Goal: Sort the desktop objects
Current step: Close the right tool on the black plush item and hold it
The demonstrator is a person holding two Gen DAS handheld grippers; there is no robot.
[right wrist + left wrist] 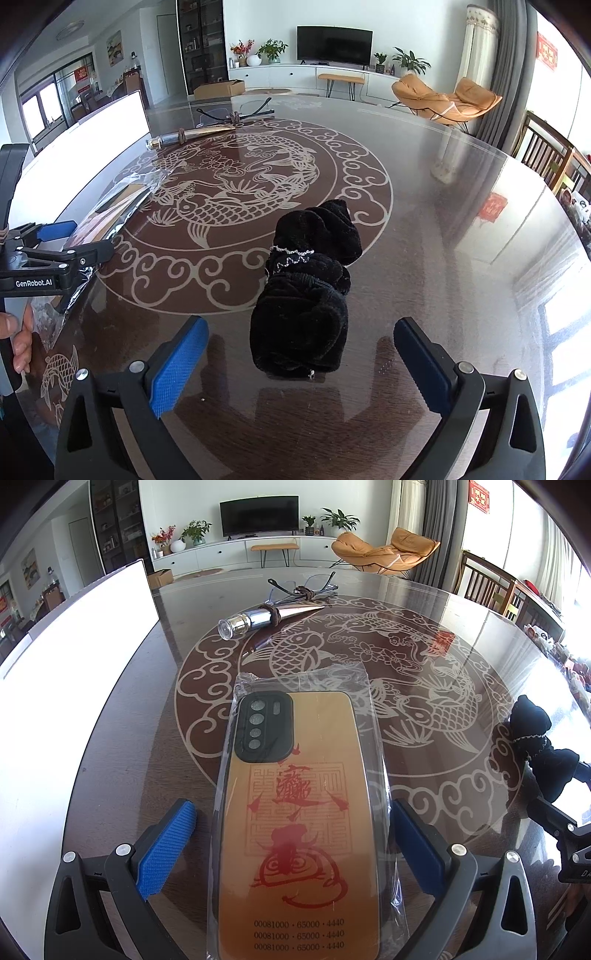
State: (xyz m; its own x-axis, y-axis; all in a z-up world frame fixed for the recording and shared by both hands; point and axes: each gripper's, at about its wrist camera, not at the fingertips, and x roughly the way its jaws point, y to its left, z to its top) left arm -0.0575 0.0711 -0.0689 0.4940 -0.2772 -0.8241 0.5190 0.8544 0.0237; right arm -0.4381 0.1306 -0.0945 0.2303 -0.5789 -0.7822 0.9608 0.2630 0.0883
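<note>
Table: dark glossy top under glass, pale carp-and-cloud roundel across its middle
Left tongs: spread wide; bagged phone case lies between the pads, ungripped
Right tongs: wide apart, astride a black velvet pouch on the table
Far edge: horn-shaped flask; glasses behind it
Room: television, orange lounge chair

Black gripper frames, blue ribbed pads — silver screws, "GenRobot.AI" lettering
</note>
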